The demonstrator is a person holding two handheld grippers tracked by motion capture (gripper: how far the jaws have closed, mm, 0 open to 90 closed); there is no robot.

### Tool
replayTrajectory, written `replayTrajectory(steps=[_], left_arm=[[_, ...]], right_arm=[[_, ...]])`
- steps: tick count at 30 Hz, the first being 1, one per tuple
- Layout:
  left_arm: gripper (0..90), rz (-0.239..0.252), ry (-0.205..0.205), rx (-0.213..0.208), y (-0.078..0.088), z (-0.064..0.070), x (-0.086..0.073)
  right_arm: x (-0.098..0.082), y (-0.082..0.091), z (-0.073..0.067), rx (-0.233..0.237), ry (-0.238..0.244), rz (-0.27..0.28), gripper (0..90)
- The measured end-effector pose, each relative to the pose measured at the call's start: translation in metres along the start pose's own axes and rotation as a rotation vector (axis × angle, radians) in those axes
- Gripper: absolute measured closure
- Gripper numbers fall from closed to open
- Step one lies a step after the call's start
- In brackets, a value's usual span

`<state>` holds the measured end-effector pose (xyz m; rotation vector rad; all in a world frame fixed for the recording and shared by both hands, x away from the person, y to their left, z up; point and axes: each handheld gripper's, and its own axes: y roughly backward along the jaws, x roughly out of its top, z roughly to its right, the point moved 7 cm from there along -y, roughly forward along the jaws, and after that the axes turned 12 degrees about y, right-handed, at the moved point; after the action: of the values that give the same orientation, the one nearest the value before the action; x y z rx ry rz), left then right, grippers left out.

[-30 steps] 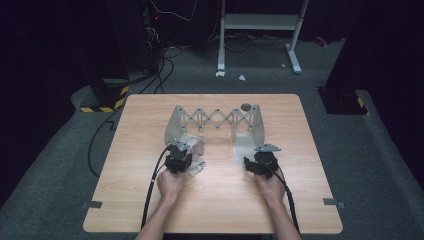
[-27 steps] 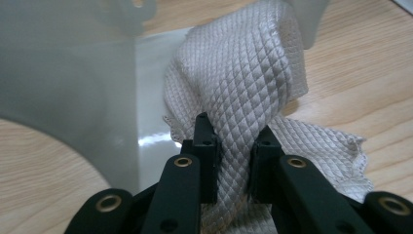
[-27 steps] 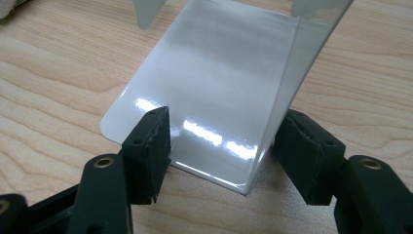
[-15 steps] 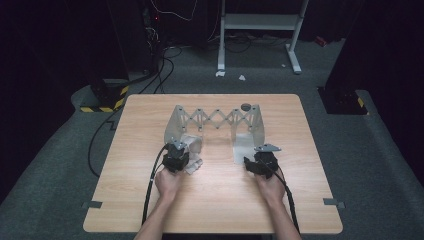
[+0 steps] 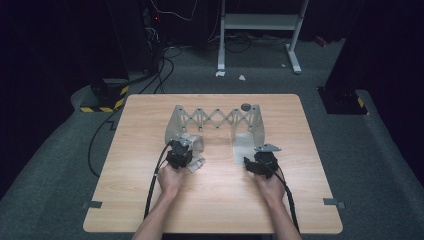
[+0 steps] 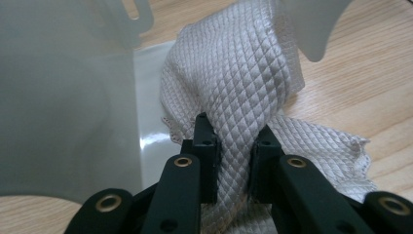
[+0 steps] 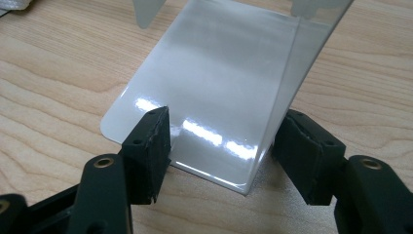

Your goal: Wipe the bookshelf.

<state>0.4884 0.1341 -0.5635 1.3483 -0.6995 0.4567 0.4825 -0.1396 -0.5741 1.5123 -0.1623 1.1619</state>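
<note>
Squeezing a white bumpy cloth (image 6: 234,97) with the left gripper (image 6: 233,161): jaws nearly closed, pads pressing a bunched fold from both sides. Lying at the left end of the folding rack (image 5: 217,119), partly on the left plastic foot (image 6: 148,107) and partly spilling onto the wooden table (image 5: 210,210) just in front of the rack.

Looking soft, floppy and light, so probably bending, sagging and sliding about when lifted. Not looking breakable at all. Likely grabbing best at a thick, bunched part, like the fold now being pinched, not at a thin loose edge. Maybe snagging on the rack if pulled too fast, so going slowly seems wise.

Keeping the right gripper (image 7: 219,146) wide open at the right end of the rack, one jaw on each side of the right plastic foot (image 7: 209,73). Gripping nothing there. Hard telling whether the jaws are touching that smooth, stiff, slippery-looking plate or just sitting very near it.
</note>
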Motion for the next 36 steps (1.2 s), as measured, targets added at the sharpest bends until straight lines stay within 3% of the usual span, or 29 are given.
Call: replayTrajectory(steps=[9,13,16,21,23,27,33,36], left_arm=[[77.7,-0.007,0.007,-0.027,-0.007,0.008,0.007],[77.7,-0.014,-0.005,-0.014,-0.009,0.009,0.010],[77.7,-0.022,0.002,0.021,-0.008,0.001,0.010],[77.8,-0.029,0.014,0.043,-0.005,-0.007,0.009],[77.8,-0.028,0.016,0.040,-0.005,-0.007,0.009],[77.7,-0.020,0.036,-0.014,-0.010,0.004,0.013],[77.6,-0.005,0.039,-0.022,-0.016,0.010,0.017],[77.6,-0.017,0.048,0.028,-0.013,-0.001,0.016]], right_arm=[[0.000,0.000,0.000,0.000,-0.001,0.001,38.3],[0.000,0.000,0.000,0.000,0.000,0.001,38.3],[0.000,0.000,0.000,0.000,-0.001,0.001,38.2],[0.000,0.000,0.000,0.000,0.000,0.001,38.2],[0.000,0.000,0.000,0.000,-0.001,0.001,38.2],[0.000,0.000,0.000,0.000,0.000,0.000,38.2],[0.000,0.000,0.000,0.000,0.000,0.000,38.2],[0.000,0.000,0.000,0.000,0.000,0.000,38.2]])
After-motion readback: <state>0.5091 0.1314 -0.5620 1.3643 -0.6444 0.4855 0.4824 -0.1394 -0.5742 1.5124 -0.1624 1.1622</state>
